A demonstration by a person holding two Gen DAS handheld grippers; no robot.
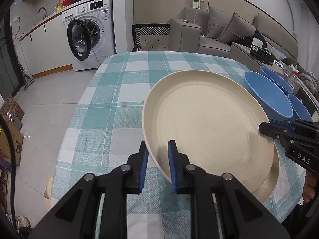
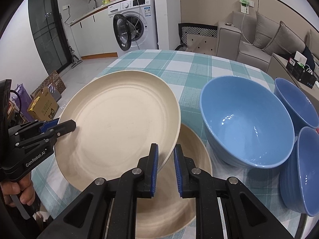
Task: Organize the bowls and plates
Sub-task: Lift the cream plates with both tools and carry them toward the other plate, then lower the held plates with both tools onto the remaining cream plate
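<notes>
A cream plate (image 1: 207, 119) (image 2: 119, 119) is held tilted above a second cream plate (image 2: 179, 205) (image 1: 269, 181) lying on the checked tablecloth. My left gripper (image 1: 157, 155) has its jaws either side of the upper plate's left rim and grips it. My right gripper (image 2: 166, 157) straddles the plate's right rim, jaws close around it. The right gripper also shows in the left wrist view (image 1: 265, 128); the left gripper shows in the right wrist view (image 2: 69, 125). Three blue bowls stand to the right: a large one (image 2: 247, 127) (image 1: 267, 97) and two others (image 2: 295, 103) (image 2: 301, 169).
The table (image 1: 111, 107) has a teal and white checked cloth. Its left edge drops to a tiled floor with cardboard boxes (image 2: 43, 103). A washing machine (image 1: 89, 31) with its door open stands behind, and a grey sofa (image 1: 219, 29) at the back right.
</notes>
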